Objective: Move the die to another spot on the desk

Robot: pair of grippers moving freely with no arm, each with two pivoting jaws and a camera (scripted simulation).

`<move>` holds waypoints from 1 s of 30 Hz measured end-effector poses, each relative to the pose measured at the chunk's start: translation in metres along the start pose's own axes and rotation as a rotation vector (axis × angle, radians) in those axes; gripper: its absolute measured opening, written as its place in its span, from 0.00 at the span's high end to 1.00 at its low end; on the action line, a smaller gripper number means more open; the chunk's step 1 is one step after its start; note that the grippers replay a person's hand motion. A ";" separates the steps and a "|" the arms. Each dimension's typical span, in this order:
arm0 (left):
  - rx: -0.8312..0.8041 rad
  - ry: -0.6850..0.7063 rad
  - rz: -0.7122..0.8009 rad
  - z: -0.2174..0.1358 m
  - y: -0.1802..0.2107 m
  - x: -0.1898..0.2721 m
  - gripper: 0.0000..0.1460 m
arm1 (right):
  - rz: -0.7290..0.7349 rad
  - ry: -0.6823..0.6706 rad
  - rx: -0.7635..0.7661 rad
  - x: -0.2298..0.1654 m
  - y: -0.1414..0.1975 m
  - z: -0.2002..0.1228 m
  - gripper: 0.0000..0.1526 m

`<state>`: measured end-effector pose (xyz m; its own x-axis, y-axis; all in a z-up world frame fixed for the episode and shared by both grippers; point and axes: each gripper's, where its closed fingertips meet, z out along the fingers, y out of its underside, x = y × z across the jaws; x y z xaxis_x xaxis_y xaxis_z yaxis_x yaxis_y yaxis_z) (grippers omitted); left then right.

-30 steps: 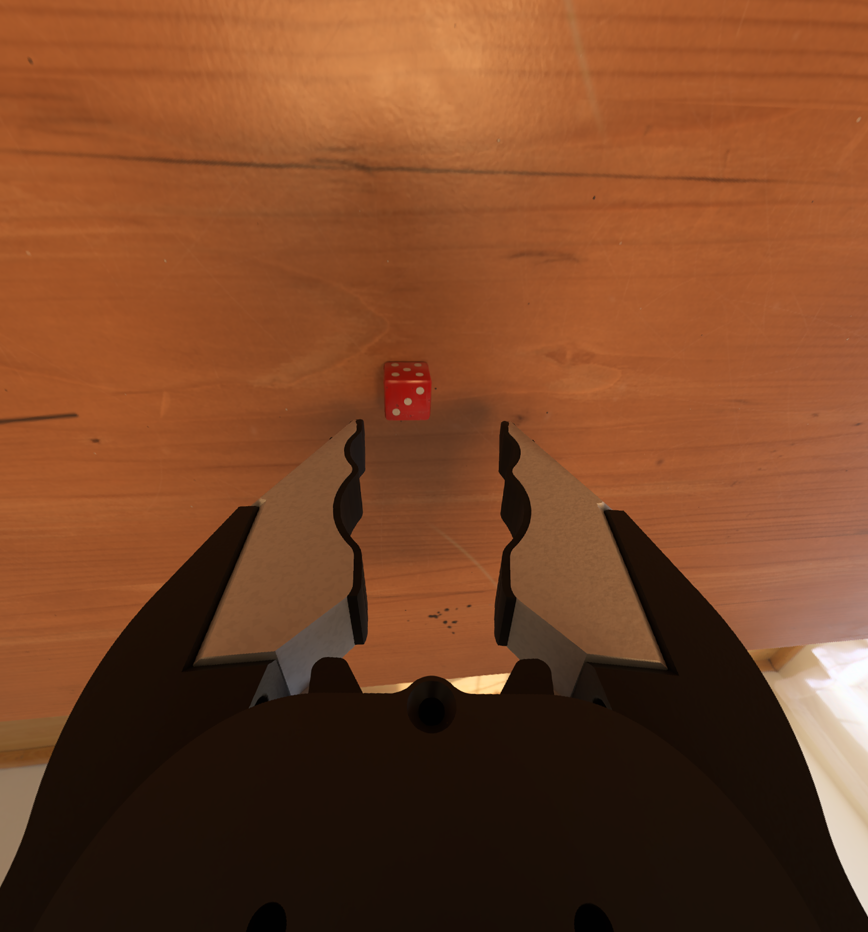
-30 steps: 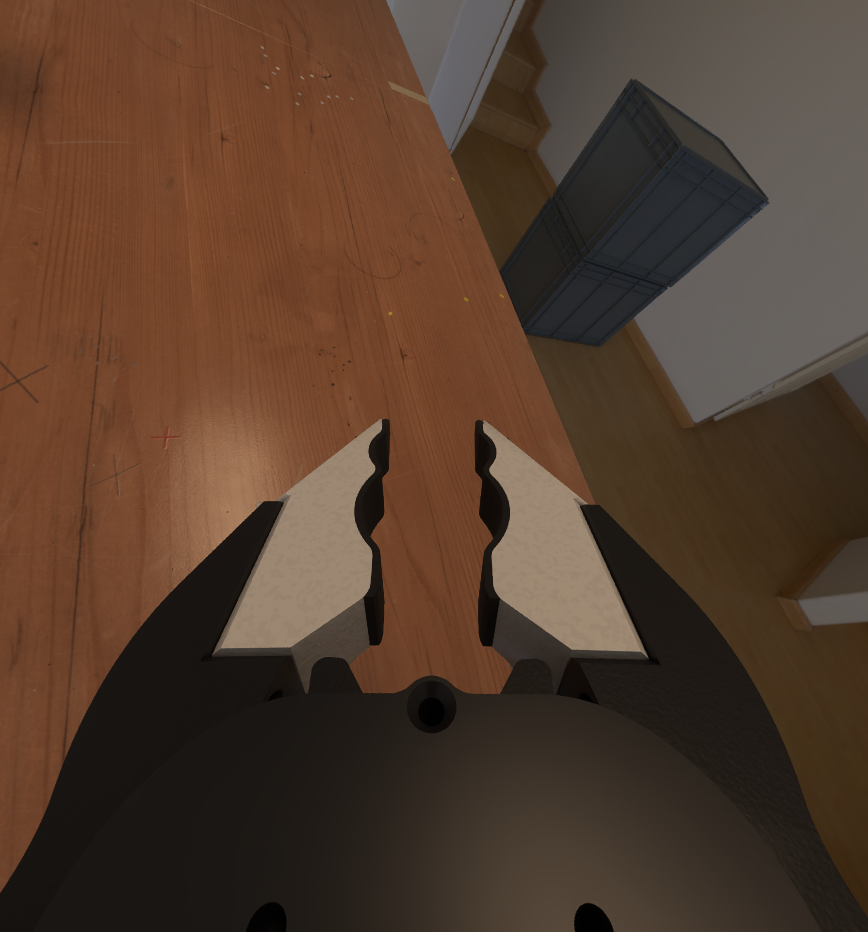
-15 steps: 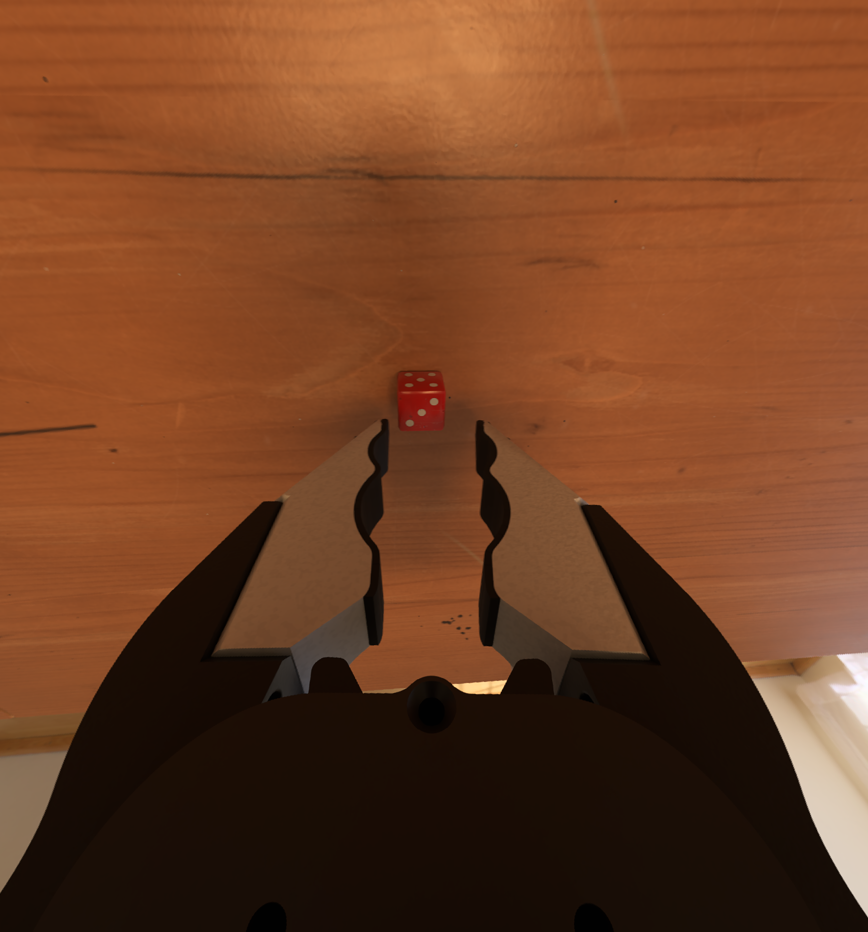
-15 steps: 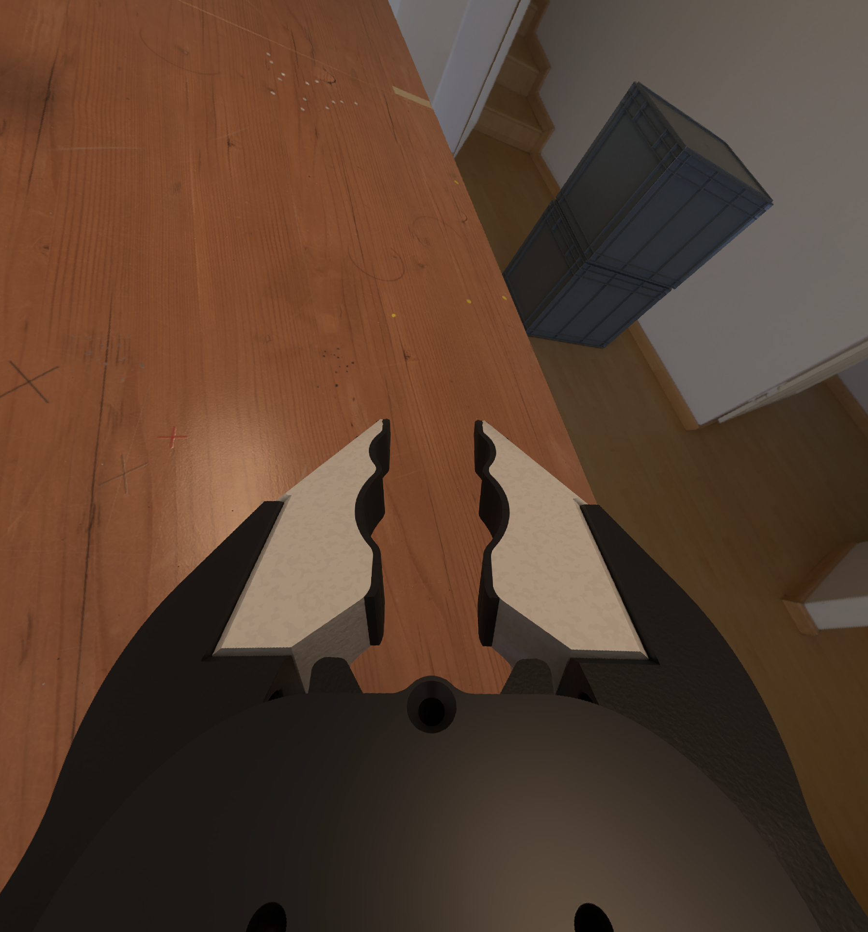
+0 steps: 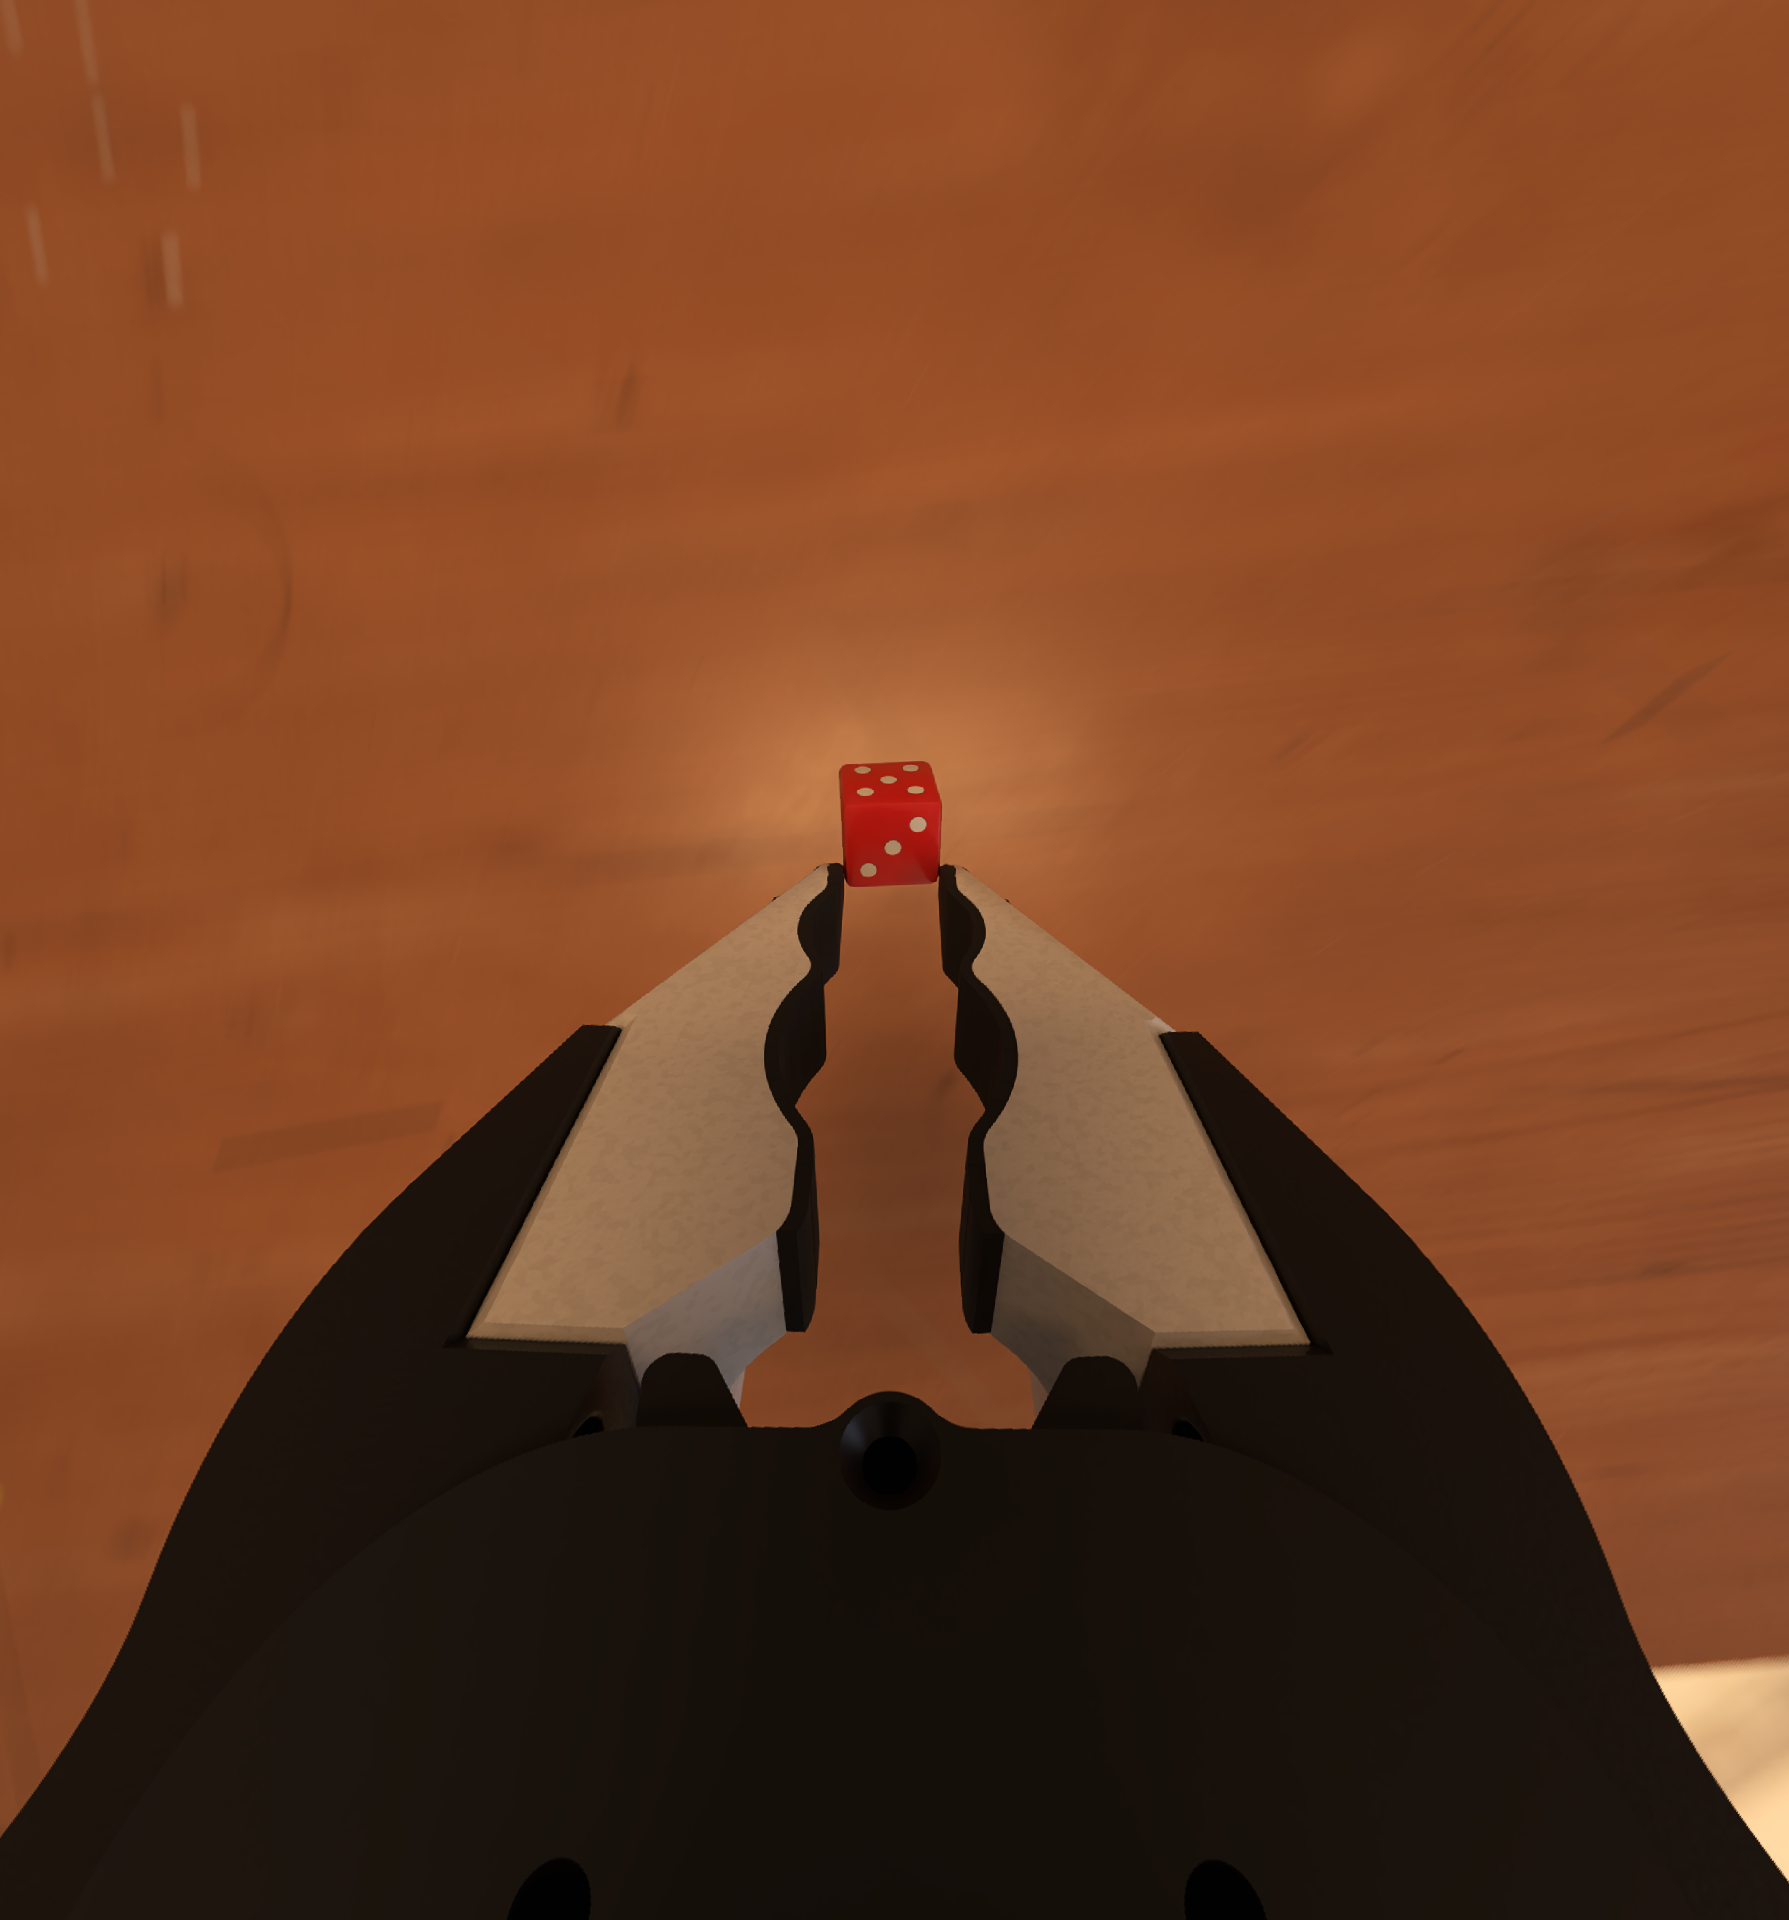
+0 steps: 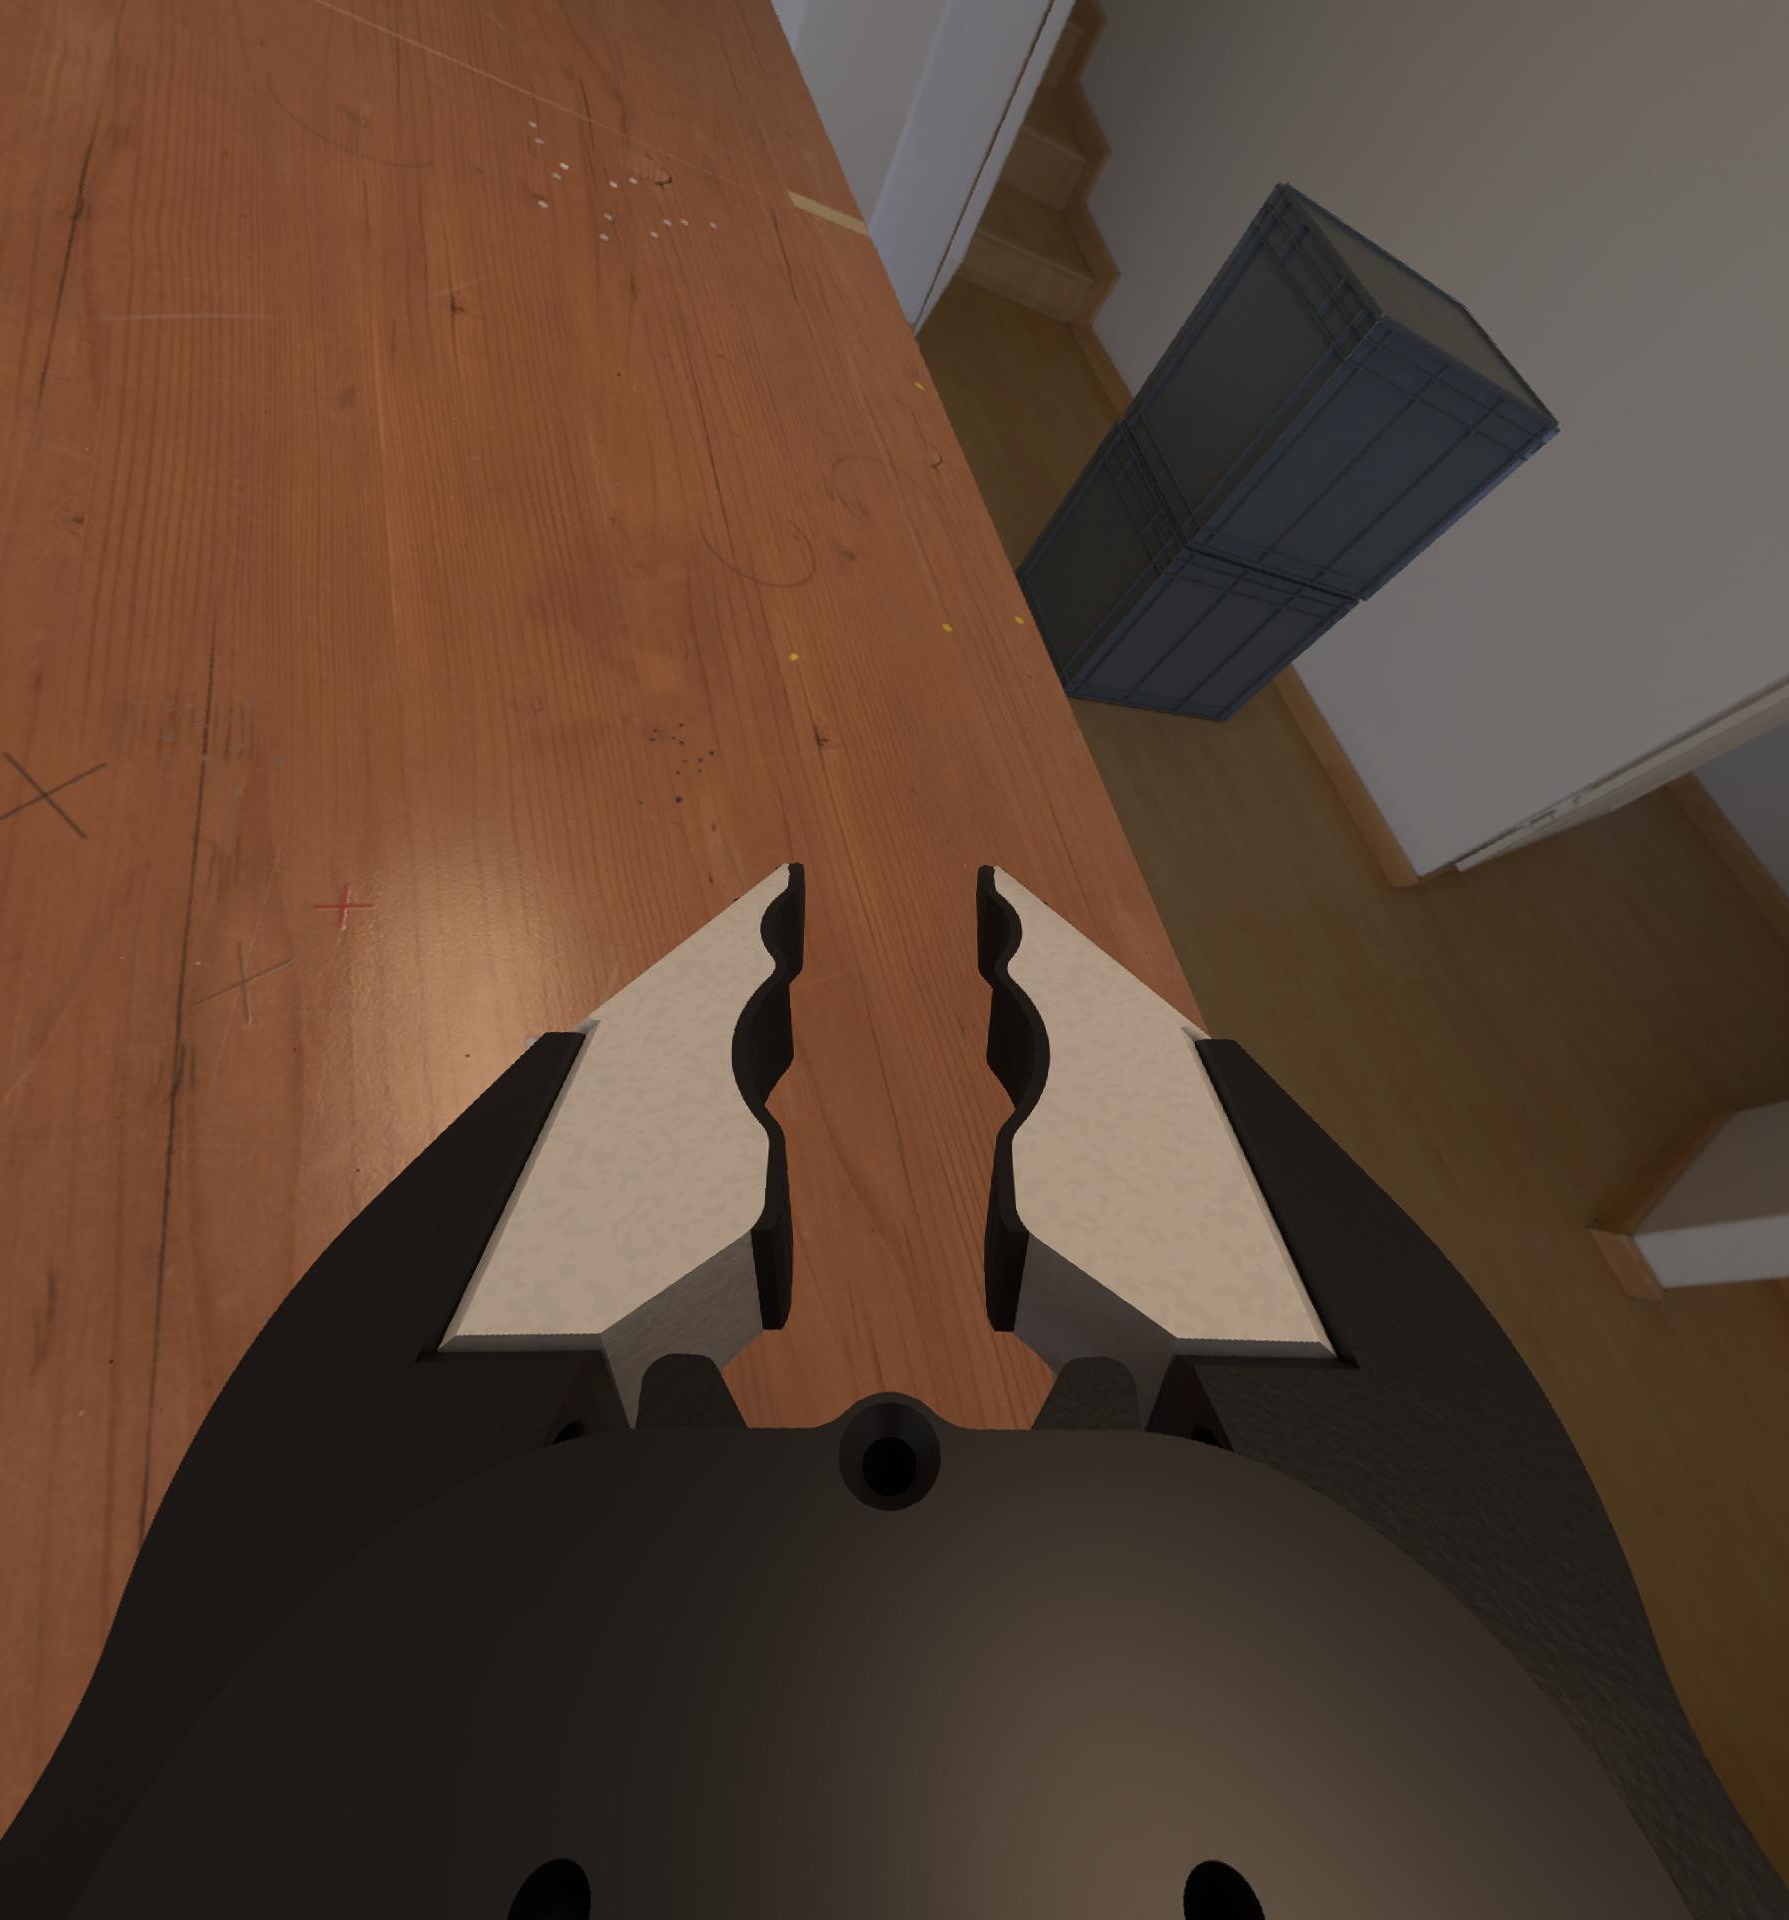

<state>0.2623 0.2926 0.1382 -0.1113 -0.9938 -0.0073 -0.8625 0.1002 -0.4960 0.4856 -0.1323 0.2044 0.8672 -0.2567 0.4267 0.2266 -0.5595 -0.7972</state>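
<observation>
A small red die (image 5: 890, 826) with white pips is pinched between the tips of my left gripper (image 5: 890, 876), whose jaws are shut on its two sides. Only the die's lowest edge is hidden by the fingertips (image 5: 830, 883). The wooden desk (image 5: 1285, 520) behind it is smeared with motion blur. My right gripper (image 6: 885, 873) is open and empty above the desk (image 6: 402, 468), near its right edge. The die does not show in the right wrist view.
In the right wrist view the desk's right edge (image 6: 1066, 748) runs diagonally, with wooden floor (image 6: 1389, 1091) beyond it. Two stacked dark blue crates (image 6: 1274, 468) stand on the floor by a white wall. Pencil crosses (image 6: 43, 795) mark the desk at the left.
My left gripper moved forward to the die and its jaws closed on it. The desk behind has shifted and is now blurred. The right gripper has barely moved.
</observation>
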 end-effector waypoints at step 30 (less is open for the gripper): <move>-0.368 0.364 0.823 0.191 -0.094 0.334 0.88 | 0.166 0.044 0.043 0.046 0.013 -0.043 0.80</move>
<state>0.4005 -0.0581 0.0164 -0.8415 -0.5358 0.0695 -0.5398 0.8278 -0.1528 0.5095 -0.1851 0.2319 0.8741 -0.3778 0.3054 0.1018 -0.4722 -0.8756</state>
